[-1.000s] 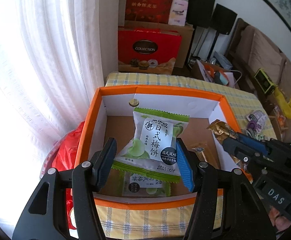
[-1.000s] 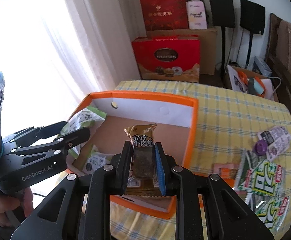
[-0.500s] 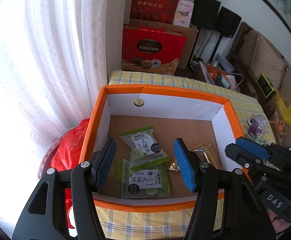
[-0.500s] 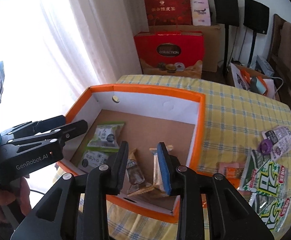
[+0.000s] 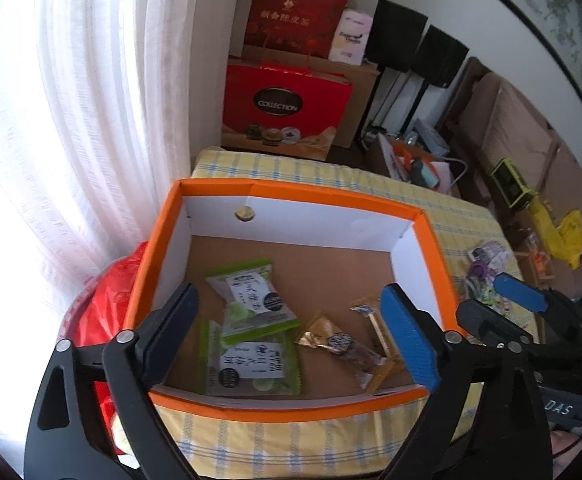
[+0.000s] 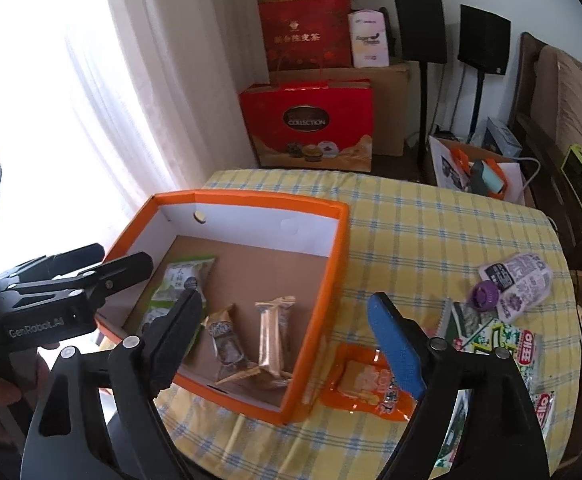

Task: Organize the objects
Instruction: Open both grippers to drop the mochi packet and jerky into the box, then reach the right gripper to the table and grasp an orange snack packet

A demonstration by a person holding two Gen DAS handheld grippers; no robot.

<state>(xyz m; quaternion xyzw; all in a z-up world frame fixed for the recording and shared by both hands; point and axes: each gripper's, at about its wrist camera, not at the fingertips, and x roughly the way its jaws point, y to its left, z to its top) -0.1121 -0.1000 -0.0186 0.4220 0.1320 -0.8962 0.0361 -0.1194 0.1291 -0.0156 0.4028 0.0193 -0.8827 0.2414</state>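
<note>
Both my left gripper (image 5: 289, 330) and right gripper (image 6: 287, 336) have just sprung apart, empty; reaching rightward for the orange packet (image 6: 367, 386), I risk snagging the box (image 6: 333, 264) wall between.

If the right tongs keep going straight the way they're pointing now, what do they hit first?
Probably the orange box's near right corner, which sits between the open right tongs. The gold snack bar lies just inside that wall. Depth is hard to judge in this fisheye view.
</note>
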